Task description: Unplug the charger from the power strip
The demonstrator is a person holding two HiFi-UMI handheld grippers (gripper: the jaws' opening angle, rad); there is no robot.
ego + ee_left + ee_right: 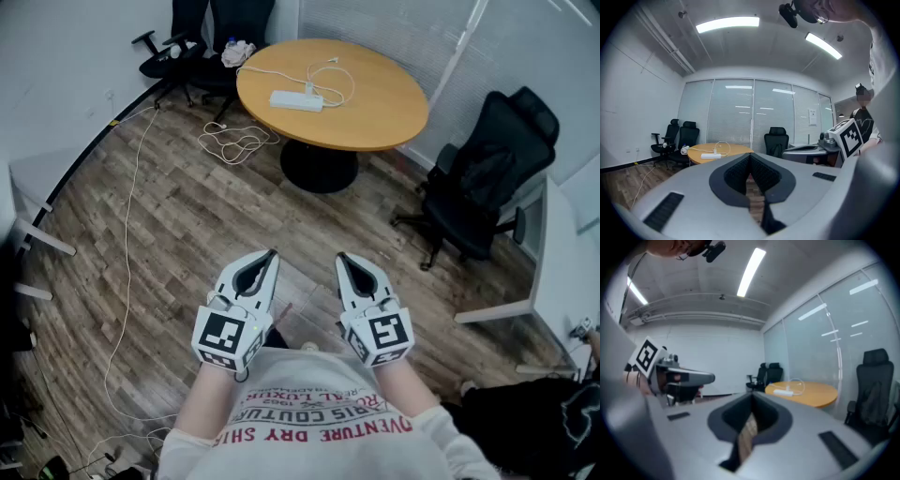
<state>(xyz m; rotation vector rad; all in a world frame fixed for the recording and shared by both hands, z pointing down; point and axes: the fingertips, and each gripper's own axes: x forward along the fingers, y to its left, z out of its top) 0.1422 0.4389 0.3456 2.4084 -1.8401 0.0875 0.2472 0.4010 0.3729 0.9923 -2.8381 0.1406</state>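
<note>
A white power strip point(296, 100) lies on the round wooden table point(375, 117) far ahead of me, with a white charger point(308, 89) plugged into its far side and a thin white cable looping beside it. The strip also shows small in the left gripper view point(711, 156) and the right gripper view point(783, 392). My left gripper point(272, 253) and right gripper point(343, 257) are held side by side near my chest, well short of the table. Both have their jaws shut with nothing between them.
Black office chairs stand behind the table point(202, 42) and at the right point(487, 183). A white cable point(234, 142) coils on the wood floor left of the table's black base point(319, 167). A white desk point(567, 272) edges the right side.
</note>
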